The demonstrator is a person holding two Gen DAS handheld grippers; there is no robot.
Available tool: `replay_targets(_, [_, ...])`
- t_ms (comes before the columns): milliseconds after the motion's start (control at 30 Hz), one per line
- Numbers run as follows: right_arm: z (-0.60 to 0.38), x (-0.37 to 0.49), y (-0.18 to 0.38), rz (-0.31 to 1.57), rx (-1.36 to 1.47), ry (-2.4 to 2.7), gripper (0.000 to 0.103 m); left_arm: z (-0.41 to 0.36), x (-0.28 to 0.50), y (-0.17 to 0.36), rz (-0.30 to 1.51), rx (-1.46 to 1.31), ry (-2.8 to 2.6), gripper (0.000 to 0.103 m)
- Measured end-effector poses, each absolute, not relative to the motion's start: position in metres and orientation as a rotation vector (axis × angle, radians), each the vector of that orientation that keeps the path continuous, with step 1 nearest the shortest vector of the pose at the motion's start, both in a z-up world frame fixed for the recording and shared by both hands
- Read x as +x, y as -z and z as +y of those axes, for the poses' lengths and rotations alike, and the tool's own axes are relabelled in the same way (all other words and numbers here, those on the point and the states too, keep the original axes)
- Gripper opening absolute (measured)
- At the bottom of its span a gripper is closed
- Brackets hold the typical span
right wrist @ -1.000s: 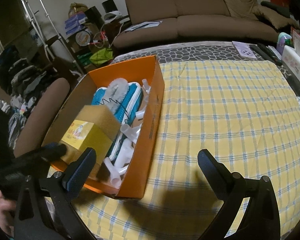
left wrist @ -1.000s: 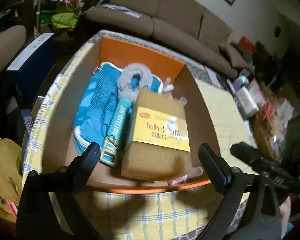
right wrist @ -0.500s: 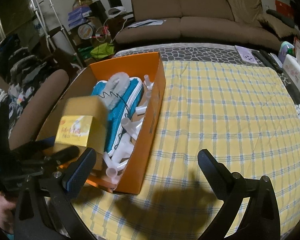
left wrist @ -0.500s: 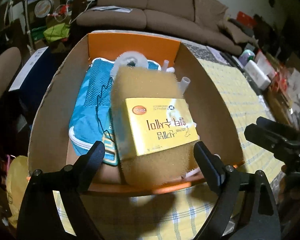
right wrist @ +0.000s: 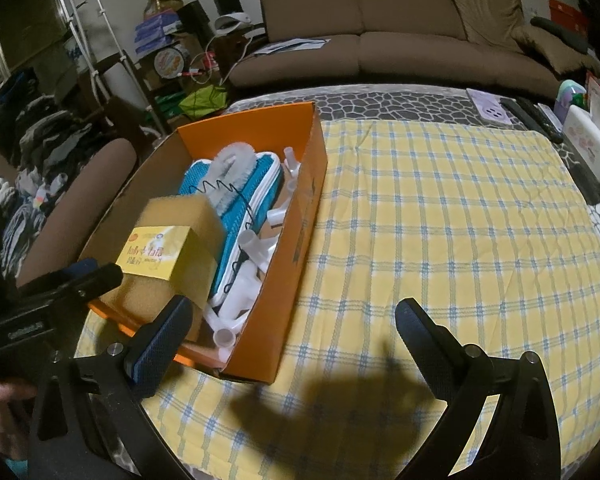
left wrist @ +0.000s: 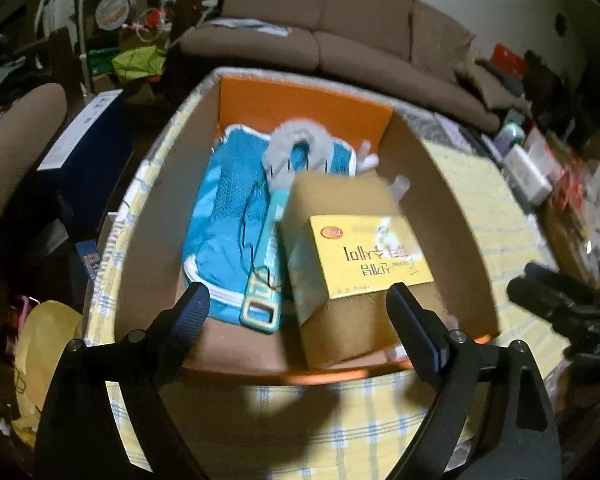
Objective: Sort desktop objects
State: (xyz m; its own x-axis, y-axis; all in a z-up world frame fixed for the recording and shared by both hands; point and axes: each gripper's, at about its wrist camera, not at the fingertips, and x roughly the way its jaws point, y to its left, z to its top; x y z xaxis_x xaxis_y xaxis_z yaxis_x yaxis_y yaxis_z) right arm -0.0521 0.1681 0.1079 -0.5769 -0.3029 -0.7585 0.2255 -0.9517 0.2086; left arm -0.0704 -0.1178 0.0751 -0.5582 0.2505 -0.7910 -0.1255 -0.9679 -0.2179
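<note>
Left gripper point(left wrist: 296, 308) fingers spread wide, holding nothing; right gripper point(right wrist: 292, 320) likewise; one sponge point(left wrist: 352, 252), one brush point(left wrist: 288, 160), one orange box point(right wrist: 304, 216).

Orange box point(right wrist: 306, 240) on worktop, open top. Inside: tan sponge point(left wrist: 352, 248) with yellow label, tilted, atop blue mesh bag point(left wrist: 228, 216); grey brush point(left wrist: 296, 152) on bag; white tubes point(right wrist: 248, 276) along right wall.
</note>
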Motion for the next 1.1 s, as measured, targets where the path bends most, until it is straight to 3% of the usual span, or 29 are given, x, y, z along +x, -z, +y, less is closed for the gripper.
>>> replay_targets(167, [0.165,-0.05,-0.106,-0.111,1.256,2.542,0.102,-0.093,-0.07,-0.064,-0.022,-1.366,-2.586,0.09])
replay_targets(567, [0.16,-0.048,-0.104,-0.097,1.252,2.538,0.102,-0.099,-0.063,-0.076,-0.137,-1.308,-2.575,0.09])
replay_targets(1100, [0.171,-0.035,-0.1,-0.104,1.266,2.579,0.102,-0.117,-0.017,-0.093,-0.191,-1.151,-2.68,0.101])
